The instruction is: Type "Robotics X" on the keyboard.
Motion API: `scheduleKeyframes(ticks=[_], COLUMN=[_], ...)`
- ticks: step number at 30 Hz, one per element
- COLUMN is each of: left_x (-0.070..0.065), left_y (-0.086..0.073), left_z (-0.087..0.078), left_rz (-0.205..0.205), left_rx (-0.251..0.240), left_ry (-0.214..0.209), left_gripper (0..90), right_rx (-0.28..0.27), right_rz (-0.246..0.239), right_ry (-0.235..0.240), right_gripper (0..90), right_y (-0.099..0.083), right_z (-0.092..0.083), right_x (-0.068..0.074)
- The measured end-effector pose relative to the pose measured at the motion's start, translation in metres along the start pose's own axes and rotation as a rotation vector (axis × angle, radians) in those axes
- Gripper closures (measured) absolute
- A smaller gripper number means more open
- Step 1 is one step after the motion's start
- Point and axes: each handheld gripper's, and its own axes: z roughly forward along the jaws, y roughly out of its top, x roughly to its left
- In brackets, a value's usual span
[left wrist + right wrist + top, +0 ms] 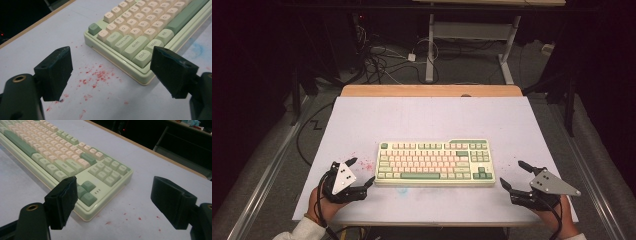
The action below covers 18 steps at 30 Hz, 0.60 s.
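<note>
Bench: a pale, flat top with a wooden strip along its far edge; the keyboard lay on it, toward the near side.
Keyboard: green and cream, lying flat and square to the bench, midway between the two tongs, touched by neither.
Left tongs: held in the person's hand just off the keyboard's left end, jaws spread wide with nothing between them; in the left gripper view the keyboard's near left corner sat just beyond the gap.
Right tongs: held just off the keyboard's right end, jaws likewise spread and empty; in the right gripper view the keyboard's near right corner lay just ahead.
Red specks: scattered on the bench beside the keyboard's left end.
</note>
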Motion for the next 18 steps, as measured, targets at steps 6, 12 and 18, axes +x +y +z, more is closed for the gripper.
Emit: scheduleKeyframes(ticks=[6, 12, 18], left_x=[-0.002, -0.002, -0.004], left_y=[0.001, -0.005, -0.007], left_z=[-0.002, -0.005, -0.007], left_rz=[-0.001, -0.004, -0.001], left_rx=[0.003, 0.018, 0.027], left_ry=[-0.016, -0.021, -0.012], left_gripper=[17.6, 17.6, 17.7], right_rx=[0.012, 0.022, 0.031], right_rz=[-0.006, -0.012, -0.023], right_ry=[0.002, 0.012, 0.043], right_gripper=[22.5, 22.9, 23.4], right_y=[0.000, 0.004, 0.005], right_z=[0.001, 0.009, 0.013], right_x=[0.002, 0.003, 0.005])
